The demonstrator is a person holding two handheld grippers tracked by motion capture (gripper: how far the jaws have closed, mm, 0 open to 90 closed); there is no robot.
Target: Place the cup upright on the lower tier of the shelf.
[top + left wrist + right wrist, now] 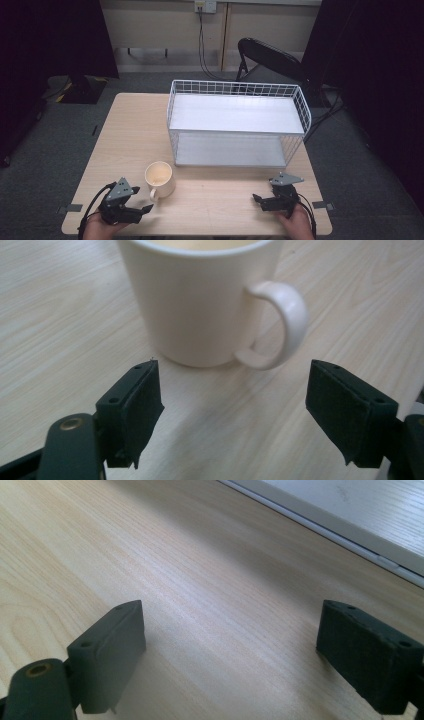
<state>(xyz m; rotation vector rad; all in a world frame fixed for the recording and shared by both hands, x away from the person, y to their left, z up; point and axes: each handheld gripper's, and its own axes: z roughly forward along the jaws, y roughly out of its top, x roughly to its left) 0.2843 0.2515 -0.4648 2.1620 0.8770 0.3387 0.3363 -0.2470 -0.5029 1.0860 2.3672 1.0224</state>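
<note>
On the counter (210, 200), the mug (160, 179) stands upright at seven o'clock from the rack (235, 125), handle toward my left gripper (134, 210), jaws spread to take it. My right gripper (260, 200) idles, jaws apart, empty.

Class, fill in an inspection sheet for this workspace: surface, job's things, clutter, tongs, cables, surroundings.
Surface: light wooden table, bare around the things.
Job's things: cream mug, upright, handle facing the person; white wire rack with two shelves, behind it.
Clutter: nothing seen.
Tongs: left tongs open, just short of the mug; right tongs open, over bare table.
Cables: black cable trailing from the left tongs; wall cable down from a socket.
Surroundings: grey carpet, black folding chair, dark curtains.
</note>
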